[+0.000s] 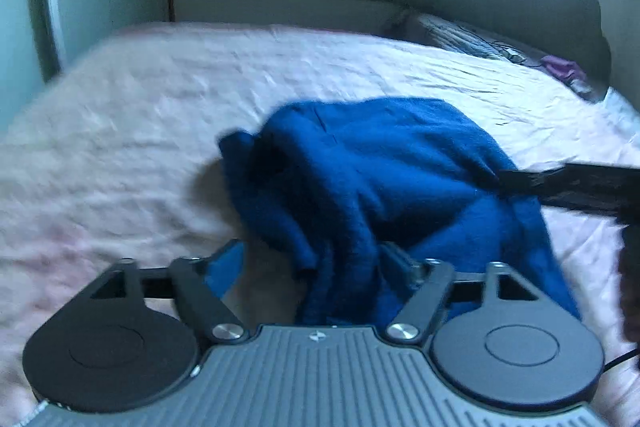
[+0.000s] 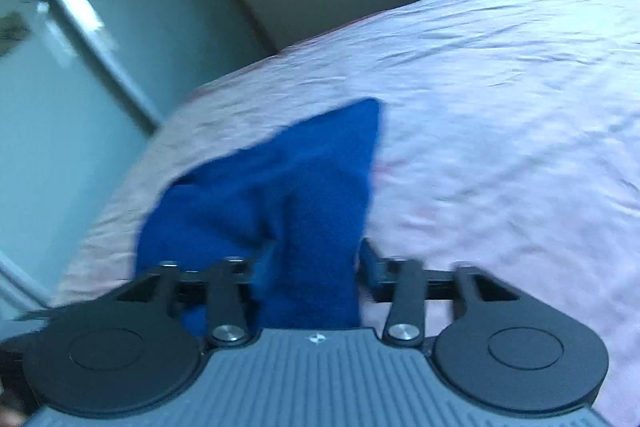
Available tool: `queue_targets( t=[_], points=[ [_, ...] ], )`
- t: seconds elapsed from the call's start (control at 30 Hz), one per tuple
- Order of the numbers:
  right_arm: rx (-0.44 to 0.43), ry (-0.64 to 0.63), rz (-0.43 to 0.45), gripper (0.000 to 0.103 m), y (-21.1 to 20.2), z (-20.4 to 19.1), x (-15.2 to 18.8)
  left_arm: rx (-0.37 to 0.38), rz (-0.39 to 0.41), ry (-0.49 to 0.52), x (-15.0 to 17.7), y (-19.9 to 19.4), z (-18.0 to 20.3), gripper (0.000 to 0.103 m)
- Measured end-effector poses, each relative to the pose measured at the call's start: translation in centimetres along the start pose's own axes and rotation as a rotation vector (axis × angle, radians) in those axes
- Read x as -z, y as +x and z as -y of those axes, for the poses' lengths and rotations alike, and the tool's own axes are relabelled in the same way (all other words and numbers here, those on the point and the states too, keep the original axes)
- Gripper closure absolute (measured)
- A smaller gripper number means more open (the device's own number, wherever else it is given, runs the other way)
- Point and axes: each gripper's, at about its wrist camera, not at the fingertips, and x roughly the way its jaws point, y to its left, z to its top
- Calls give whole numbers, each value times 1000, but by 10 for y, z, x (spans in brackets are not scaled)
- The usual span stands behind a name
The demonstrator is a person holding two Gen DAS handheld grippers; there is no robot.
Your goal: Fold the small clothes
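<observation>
I have the blue garment point(image 1: 380, 179) bunched and lifted over the bed point(image 1: 140, 131), both my left claw point(image 1: 312, 259) and right claw point(image 2: 308, 259) clenched on it, and blurred motion could tug the fabric free.

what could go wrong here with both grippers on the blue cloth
1. The blue cloth is bunched and twisted above the pink bedsheet, so a fold made now would likely come out crooked.
2. The left hand-held gripper seems to pinch only a gathered edge, which may slip out.
3. The right hand-held gripper holds a thick wad; uneven pulling could drag the cloth sideways.
</observation>
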Motion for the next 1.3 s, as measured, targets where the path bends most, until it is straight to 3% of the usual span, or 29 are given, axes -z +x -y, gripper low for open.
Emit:
queue_targets(
  t=[0.1,0.2,0.27,0.33,0.43,0.47,0.53,0.57,0.83,1.3],
  points=[
    [20,-70,105,41,-42,-20,23,-48,29,51,10,-16,1,12],
    [-4,-160,74,35,-54,-41,51,-64,2,78,23,-16,3,10],
    [26,-197,10,34,-42,-45,67,-86,-34,61,31,-11,1,9],
    [87,-172,-17,34,-36,-40,73,-73,-37,6,35,-16,-5,10],
    [94,-97,24,31,-59,-38,74,-81,-27,-33,39,-30,-11,10],
    [98,-88,43,27,-67,-40,74,-85,-26,-43,40,-33,-12,9],
    [107,-62,58,4,-82,-43,78,-84,-30,-68,44,-39,-12,9],
    [104,-49,56,2,-87,-45,80,-85,-32,-83,46,-43,-12,8],
    [49,-131,-17,2,-102,-67,109,-94,-63,-107,64,-58,-3,5],
    [129,-141,-9,2,-108,-62,141,-169,-47,-48,96,-73,16,1]
  ],
)
